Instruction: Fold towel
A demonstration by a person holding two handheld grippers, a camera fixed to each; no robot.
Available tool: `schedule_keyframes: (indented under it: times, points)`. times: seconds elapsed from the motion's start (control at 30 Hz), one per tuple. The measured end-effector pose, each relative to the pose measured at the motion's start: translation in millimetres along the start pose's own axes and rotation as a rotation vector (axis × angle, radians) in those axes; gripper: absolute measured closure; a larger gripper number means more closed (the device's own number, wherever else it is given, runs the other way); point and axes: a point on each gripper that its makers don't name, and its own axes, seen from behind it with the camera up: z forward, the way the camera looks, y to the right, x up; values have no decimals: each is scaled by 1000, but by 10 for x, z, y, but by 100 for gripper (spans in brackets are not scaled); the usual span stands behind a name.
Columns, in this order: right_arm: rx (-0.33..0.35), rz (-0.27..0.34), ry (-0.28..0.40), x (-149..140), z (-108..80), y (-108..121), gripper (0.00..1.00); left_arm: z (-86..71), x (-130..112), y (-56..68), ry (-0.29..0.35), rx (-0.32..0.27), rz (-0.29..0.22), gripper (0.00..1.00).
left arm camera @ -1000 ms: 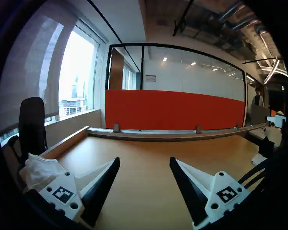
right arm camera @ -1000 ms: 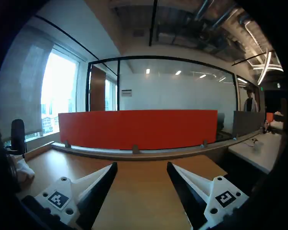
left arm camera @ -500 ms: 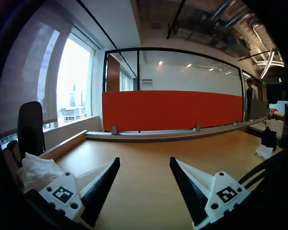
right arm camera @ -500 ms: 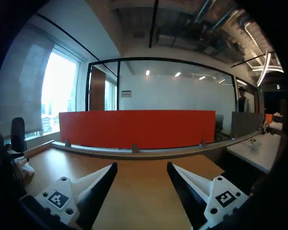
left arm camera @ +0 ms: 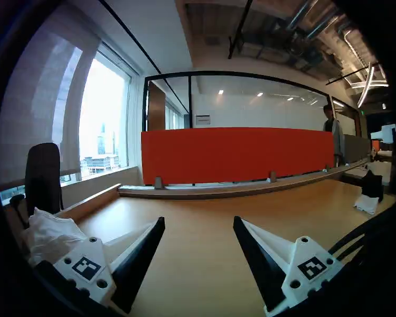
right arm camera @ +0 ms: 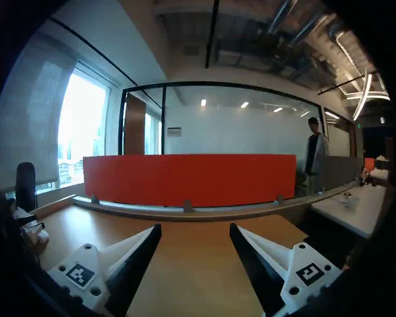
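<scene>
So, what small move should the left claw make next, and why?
Probably turn the left claw toward the crumpled white bundle, perhaps the towel, at its left: the claw is open and empty over the wooden desk, with nothing to fold inside it.

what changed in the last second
The person in the background walked leftward in view, behind the red divider. The left gripper and right gripper stay open and empty over the desk.

White towel [left arm camera: 51, 236], crumpled heap, at wooden desk [left arm camera: 208, 222] edge.
</scene>
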Motion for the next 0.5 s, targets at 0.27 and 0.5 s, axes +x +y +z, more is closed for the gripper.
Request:
schedule_keyframes:
  times: [0.27,0.5]
  points:
    - [3,-3,-3,-33,17,-47,0,36,-106,44,9,-6,3,4]
    - [0,-9,-8,-102,45,-79,0,69,-196,83,14,-10,7,4]
